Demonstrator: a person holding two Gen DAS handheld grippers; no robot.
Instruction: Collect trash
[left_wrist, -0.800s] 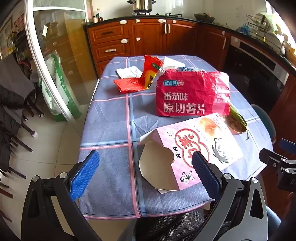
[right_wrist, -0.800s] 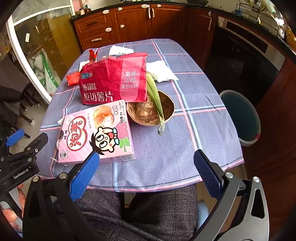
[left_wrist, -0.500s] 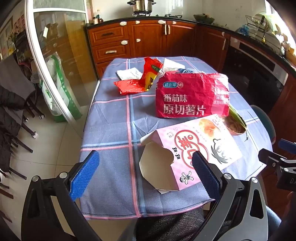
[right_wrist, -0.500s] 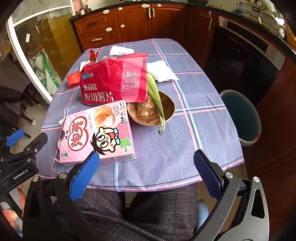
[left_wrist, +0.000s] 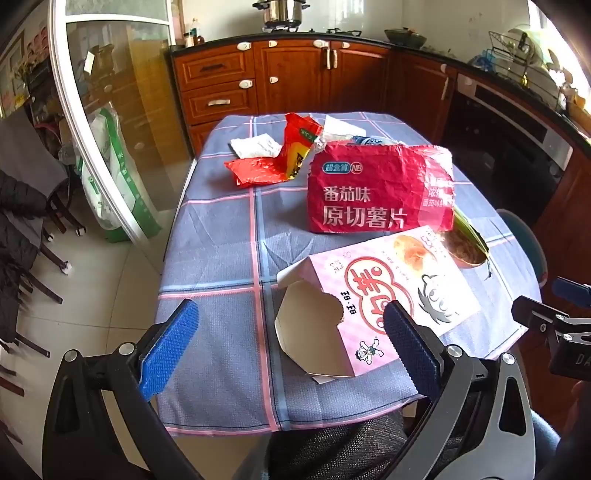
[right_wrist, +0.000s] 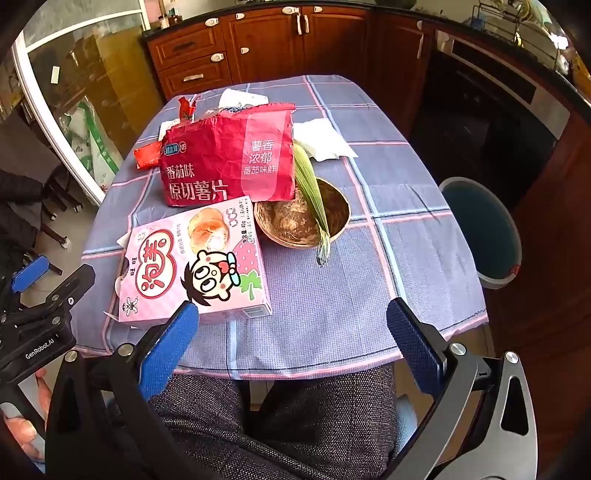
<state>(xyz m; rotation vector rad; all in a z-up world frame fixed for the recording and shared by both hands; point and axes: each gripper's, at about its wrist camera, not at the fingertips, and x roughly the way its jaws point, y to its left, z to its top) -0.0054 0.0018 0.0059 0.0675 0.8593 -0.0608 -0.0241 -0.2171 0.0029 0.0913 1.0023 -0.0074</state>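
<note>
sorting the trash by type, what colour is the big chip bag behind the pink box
Red with white lettering; the chip bag shows best in the right wrist view.

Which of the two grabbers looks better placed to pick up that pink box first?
Probably the left gripper. The pink box lies just ahead of its open jaws, torn end facing it. From the right gripper, also open, the box sits off to its left side.

Red chip bag (right_wrist: 225, 158) reads "番茄味" over big "原切薯片", and its paler side panel says "薯香 浓郁 番茄味鲜"; the blue oval badge on top is too small to read surely. Pink box (right_wrist: 195, 262) shows "40g" by the bun picture. The left tool (right_wrist: 35, 325), seen from the right, carries "GenRobot.AI".
</note>
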